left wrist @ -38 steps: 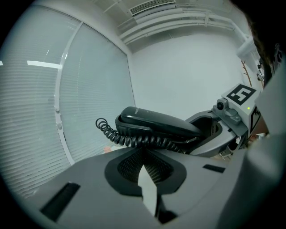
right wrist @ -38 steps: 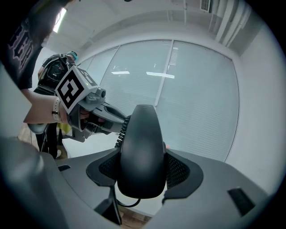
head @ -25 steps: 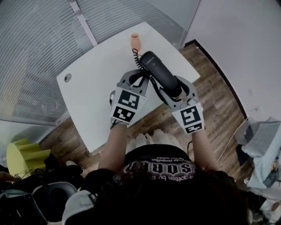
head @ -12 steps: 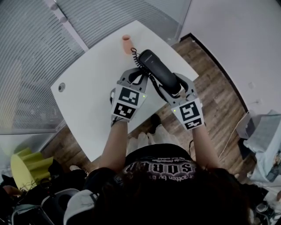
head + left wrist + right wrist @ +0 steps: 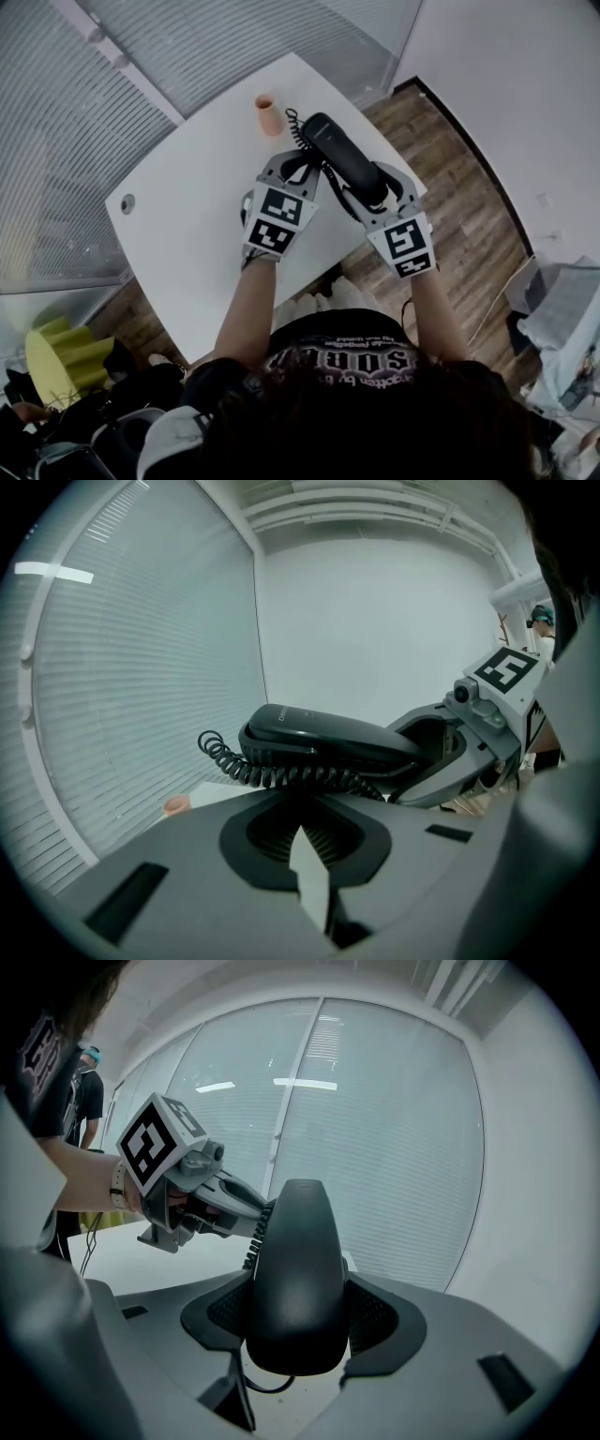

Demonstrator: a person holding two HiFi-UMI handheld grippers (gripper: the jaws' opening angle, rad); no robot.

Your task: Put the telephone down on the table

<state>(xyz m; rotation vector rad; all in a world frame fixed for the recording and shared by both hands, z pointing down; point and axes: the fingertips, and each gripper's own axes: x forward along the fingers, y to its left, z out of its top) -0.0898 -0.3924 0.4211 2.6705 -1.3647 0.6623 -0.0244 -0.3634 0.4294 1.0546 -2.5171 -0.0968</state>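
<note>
While your right gripper (image 5: pixel 370 187) has its jaws clamped on one rounded end of the smooth, glossy black telephone (image 5: pixel 342 159), holding it in the air over the worktop (image 5: pixel 197 225), your left gripper (image 5: pixel 292 167) has its jaws pinched narrow on the springy coiled cord (image 5: pixel 281 772). The worktop is a matte white slab with rounded corners, carrying a small peach cup (image 5: pixel 268 114). Finely slatted blinds (image 5: pixel 141 56) and a wood-plank floor (image 5: pixel 450 216) surround it.

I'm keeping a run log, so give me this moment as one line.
right gripper: shut on telephone handset | left gripper: shut on coiled cord | state: held above table, not set down
</note>
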